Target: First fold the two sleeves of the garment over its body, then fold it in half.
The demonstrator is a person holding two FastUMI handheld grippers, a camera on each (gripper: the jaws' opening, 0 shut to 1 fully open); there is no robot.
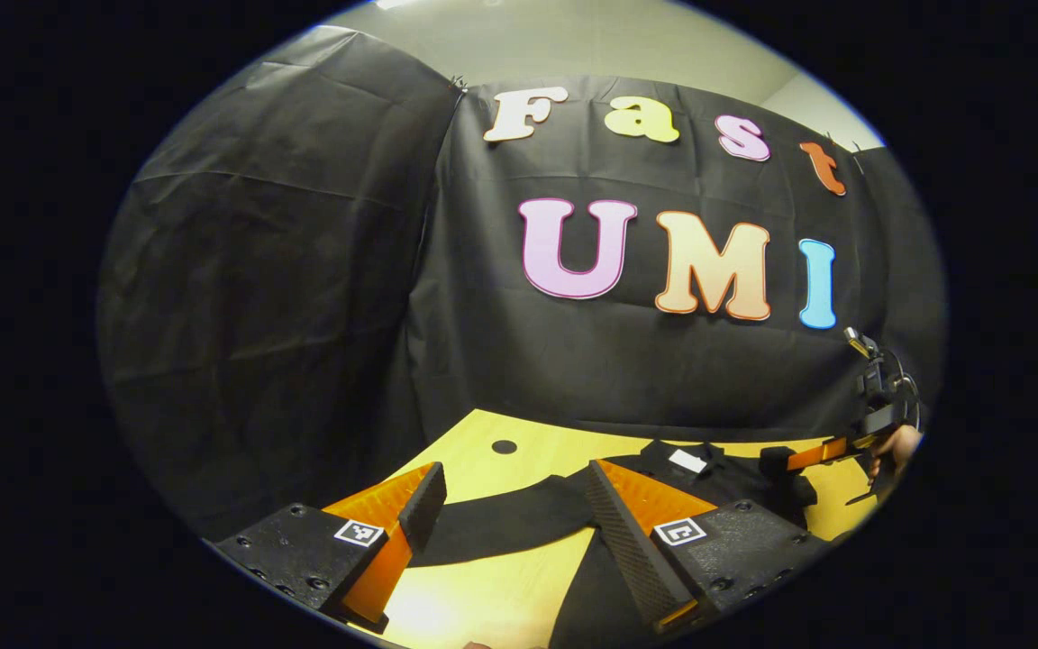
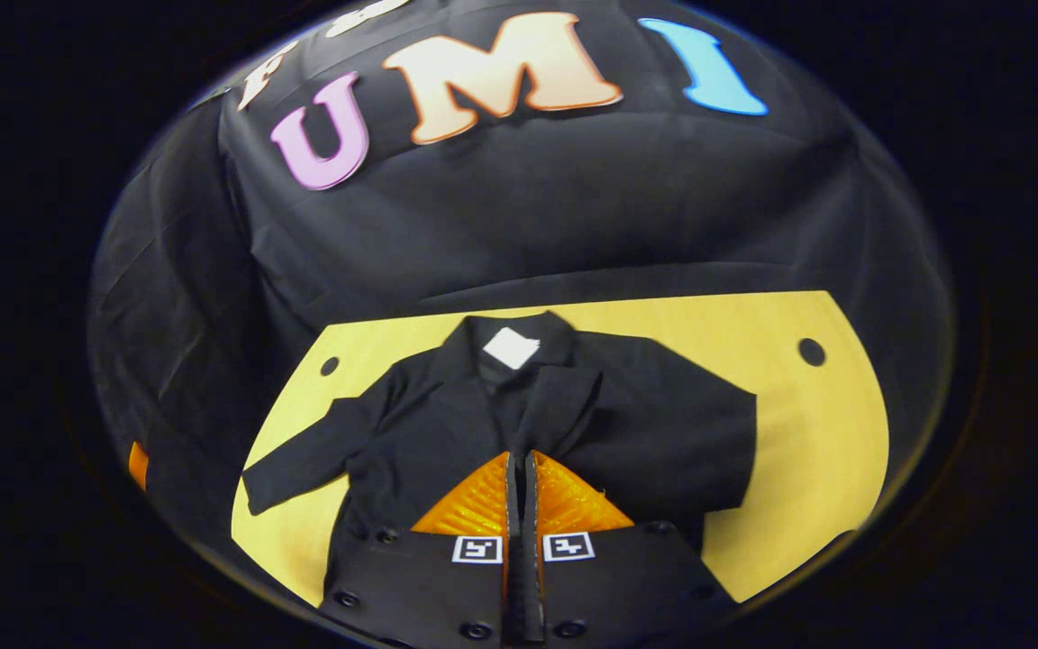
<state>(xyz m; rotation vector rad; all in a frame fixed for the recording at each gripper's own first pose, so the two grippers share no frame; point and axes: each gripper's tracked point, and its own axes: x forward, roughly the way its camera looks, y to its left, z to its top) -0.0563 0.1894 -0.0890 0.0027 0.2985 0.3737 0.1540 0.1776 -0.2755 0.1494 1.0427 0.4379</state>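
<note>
In the left gripper view, the left gripper (image 1: 505,505) sits at the bottom of the frame with its fingers spread wide apart, nothing between them being pressed. Behind and between the fingers a sleeve (image 1: 501,527) of the black garment (image 1: 708,473) stretches across the yellow table (image 1: 483,442) from centre toward the lower left. The garment's collar with a white label (image 1: 687,461) lies right of centre, near the booth's black wall. A small dark hole (image 1: 504,446) marks the table just above the left finger. At the right edge of the frame the right gripper (image 1: 776,461) reaches over the garment's far side, with a hand (image 1: 897,446) behind it; whether it is pinching cloth there is too small to tell.

In the right gripper view, the right gripper (image 2: 522,469) shows at the bottom centre with its fingers brought together, only a thin dark line between them; whether cloth is caught in that line cannot be told. The garment (image 2: 645,424) lies spread on the table (image 2: 825,433), collar and white label (image 2: 510,347) toward the top centre. One sleeve (image 2: 312,460) runs out flat to the lower left of the frame. On the right side the cloth is bunched closer to the body. Two dark holes in the table sit at the upper left (image 2: 330,366) and upper right (image 2: 811,351) of the garment.
</note>
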